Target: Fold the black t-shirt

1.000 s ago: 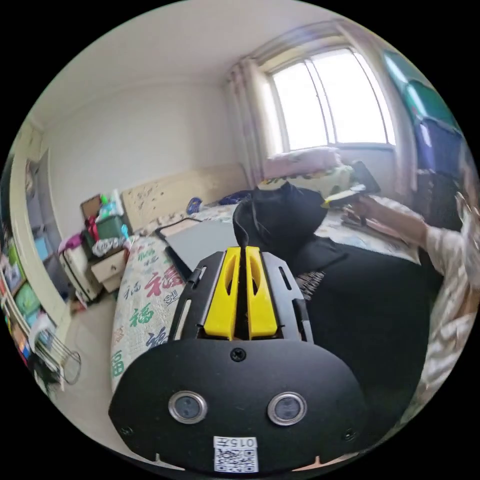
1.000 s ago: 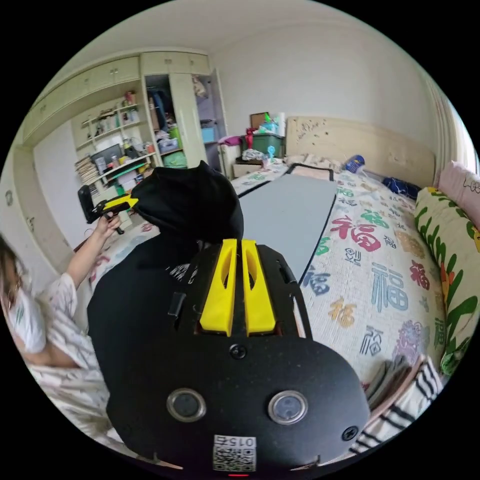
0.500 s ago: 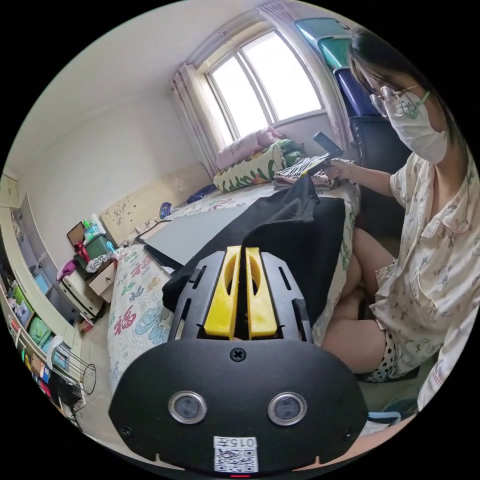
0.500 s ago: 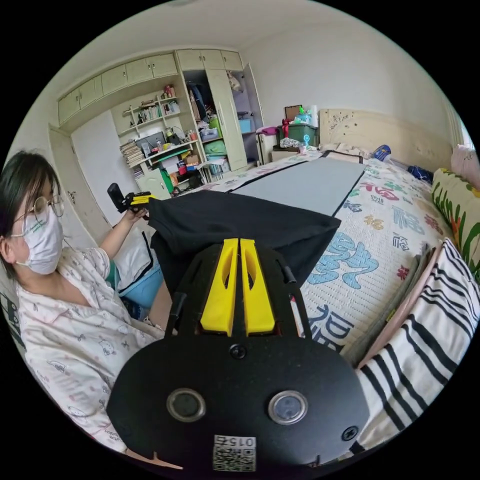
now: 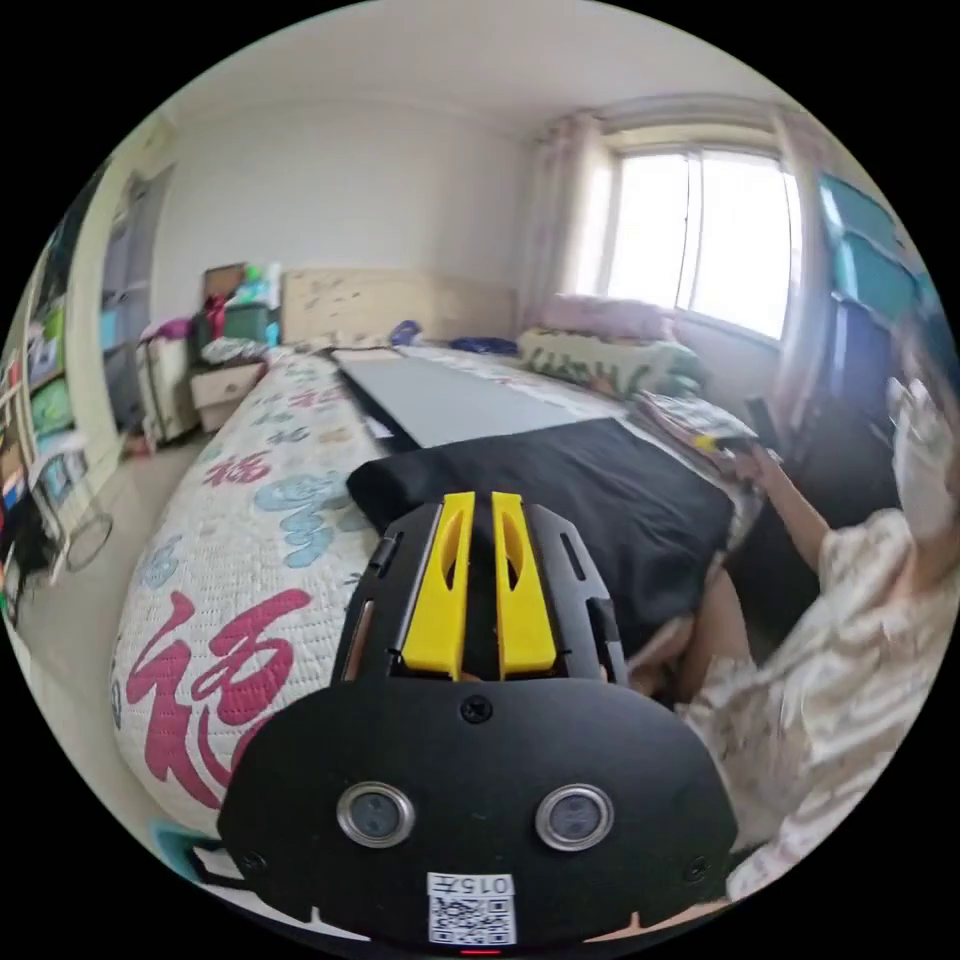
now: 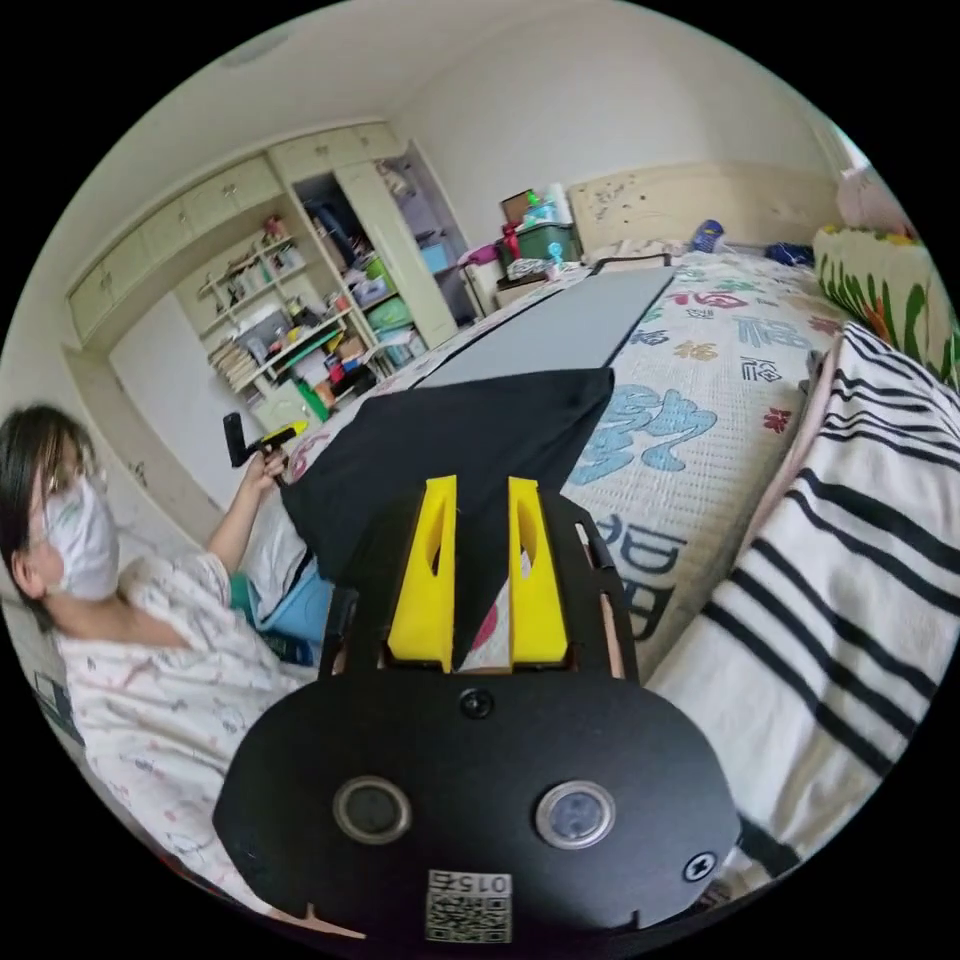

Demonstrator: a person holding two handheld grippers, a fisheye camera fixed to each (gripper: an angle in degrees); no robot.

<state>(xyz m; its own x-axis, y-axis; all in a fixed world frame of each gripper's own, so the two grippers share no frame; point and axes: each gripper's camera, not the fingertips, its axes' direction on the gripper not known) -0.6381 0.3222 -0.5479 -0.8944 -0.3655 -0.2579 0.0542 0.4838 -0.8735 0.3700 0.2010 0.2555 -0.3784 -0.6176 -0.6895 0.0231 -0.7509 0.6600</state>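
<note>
Left tongs [image 5: 482, 498] pinch black t-shirt [image 5: 600, 490]; right tongs [image 6: 480, 485] spread over it

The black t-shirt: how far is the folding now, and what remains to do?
Done: the black t-shirt lies on the bed, already doubled into a long band, one end hanging over the edge. In hand: the left hand-held gripper looks shut on its near end; the right hand-held gripper stands open over the cloth. Left: probably folding the band across and squaring it.

Bright daylight from window [image 5: 700, 235], fisheye-warped edges, slight blur
</note>
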